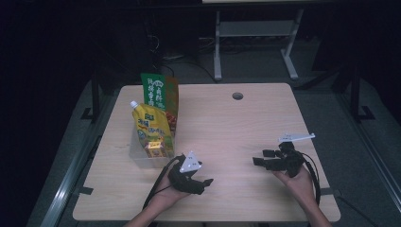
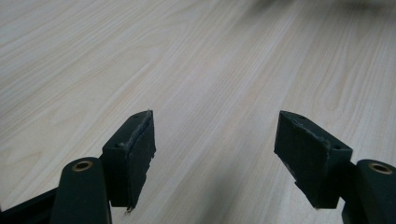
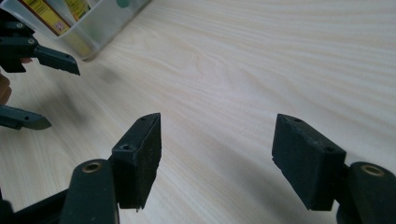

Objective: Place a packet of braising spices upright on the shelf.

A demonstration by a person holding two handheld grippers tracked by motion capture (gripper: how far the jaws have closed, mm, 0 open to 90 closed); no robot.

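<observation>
A clear plastic bin (image 1: 140, 160) stands at the table's left and holds a yellow spouted pouch (image 1: 152, 126) upright. Behind the pouch a green and orange packet (image 1: 160, 92) stands. My left gripper (image 1: 204, 183) lies low over the wood just right of the bin, jaws pointing right. In the left gripper view my left gripper (image 2: 215, 149) is open with bare wood between the pads. My right gripper (image 1: 261, 157) is at the right, jaws pointing left toward the other one. Seen in its own view, my right gripper (image 3: 217, 149) is open and holds nothing.
The light wooden table (image 1: 227, 123) has a round cable hole (image 1: 238, 96) near its far edge. The right gripper view takes in a corner of the bin (image 3: 100, 32) and the left gripper (image 3: 63, 97) at its left side. Metal frame legs stand on the dark floor beyond.
</observation>
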